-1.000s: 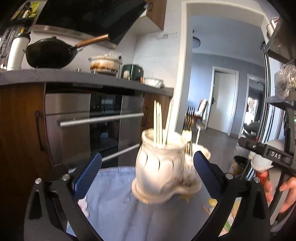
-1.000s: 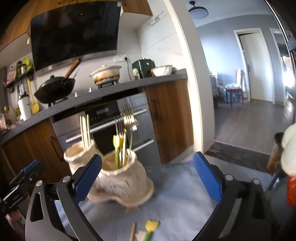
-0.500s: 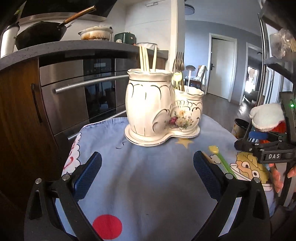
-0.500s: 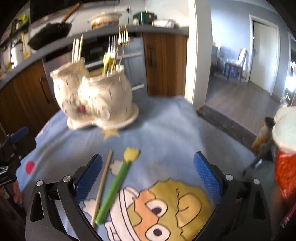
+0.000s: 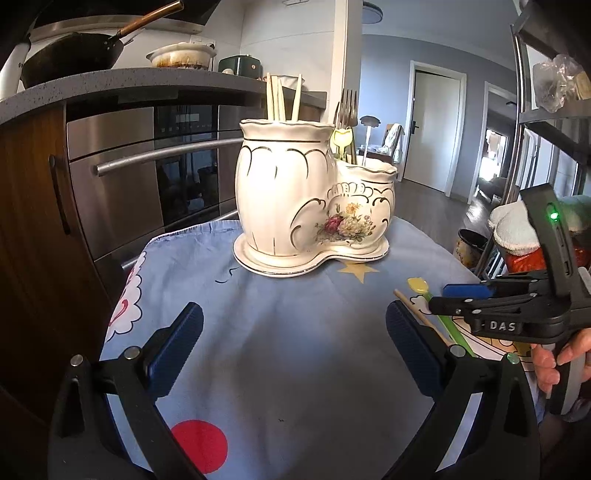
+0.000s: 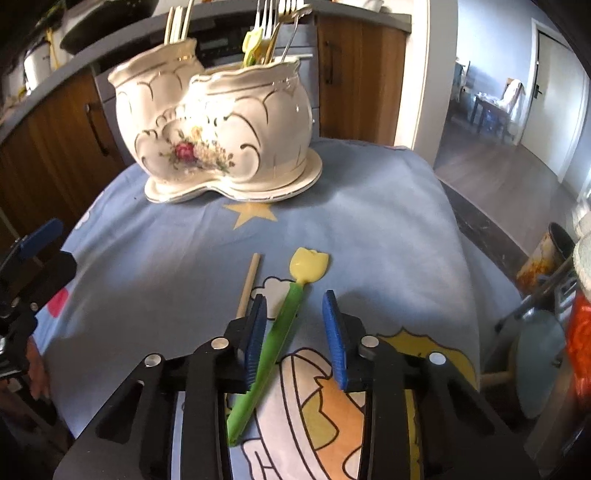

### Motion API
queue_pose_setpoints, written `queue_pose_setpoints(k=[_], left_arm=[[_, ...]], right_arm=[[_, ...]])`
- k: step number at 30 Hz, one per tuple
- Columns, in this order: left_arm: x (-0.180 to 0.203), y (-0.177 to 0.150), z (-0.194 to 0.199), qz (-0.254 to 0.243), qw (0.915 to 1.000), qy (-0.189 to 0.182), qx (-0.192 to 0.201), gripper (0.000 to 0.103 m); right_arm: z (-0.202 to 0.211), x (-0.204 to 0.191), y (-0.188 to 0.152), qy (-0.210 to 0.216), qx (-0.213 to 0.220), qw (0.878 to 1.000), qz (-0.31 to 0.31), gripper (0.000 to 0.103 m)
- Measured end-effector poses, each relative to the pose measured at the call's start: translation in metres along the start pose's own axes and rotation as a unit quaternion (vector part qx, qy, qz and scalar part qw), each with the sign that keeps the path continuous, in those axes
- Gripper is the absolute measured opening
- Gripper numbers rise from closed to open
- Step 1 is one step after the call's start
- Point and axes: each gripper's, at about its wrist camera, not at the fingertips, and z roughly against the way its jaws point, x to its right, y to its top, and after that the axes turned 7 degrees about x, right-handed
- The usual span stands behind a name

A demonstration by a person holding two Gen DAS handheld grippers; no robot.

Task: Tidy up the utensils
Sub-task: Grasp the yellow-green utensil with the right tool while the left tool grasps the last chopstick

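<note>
White ceramic holder (image 6: 221, 125): chopsticks (image 5: 282, 98) in the taller pot, forks (image 6: 271, 22) in the lower. A green tulip-ended utensil (image 6: 280, 332) lies on the blue cloth (image 6: 369, 229) between the right gripper (image 6: 295, 325)'s jaws, which have just been closing, not yet pinching. Left gripper (image 5: 291, 332) spread.

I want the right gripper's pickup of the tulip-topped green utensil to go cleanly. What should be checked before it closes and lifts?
1. Green tulip utensil between the right gripper pads: ok, the handle lies in the gap.
2. Pads pressing on it: not ok, the jaws have just been closing, but the right pad stands clear.
3. Wooden chopstick outside the jaws: ok, it lies left of the left pad.
4. Ceramic holder upright: ok.
5. Left gripper out of the way: ok, open and empty.
</note>
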Motion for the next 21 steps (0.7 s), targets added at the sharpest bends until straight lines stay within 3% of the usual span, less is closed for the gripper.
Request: queue_pose_setpoints(k=[4, 6, 9, 14, 21], left_arm=[[0.000, 0.000, -0.001, -0.001, 1.0000, 0.002, -0.002, 0.098], [0.002, 0.000, -0.002, -0.006, 0.9999, 0.007, -0.005, 0.098], [0.008, 0.003, -0.003, -0.017, 0.9997, 0.014, -0.009, 0.098], [0.027, 0.010, -0.005, -0.032, 0.9993, -0.001, -0.019, 0.098], [0.064, 0.004, -0.026, -0.004, 0.9950, -0.044, -0.089, 0.097]], right_arm=[[-0.006, -0.005, 0.002, -0.010, -0.003, 1.000, 0.015, 0.027], [-0.007, -0.006, 0.004, -0.004, -0.003, 1.000, 0.016, 0.016], [-0.006, 0.003, 0.003, 0.012, 0.003, 1.000, 0.004, 0.010], [0.006, 0.025, 0.001, 0.026, 0.028, 0.999, -0.022, 0.010], [0.023, 0.043, 0.001, 0.043, 0.061, 0.997, -0.036, 0.010]])
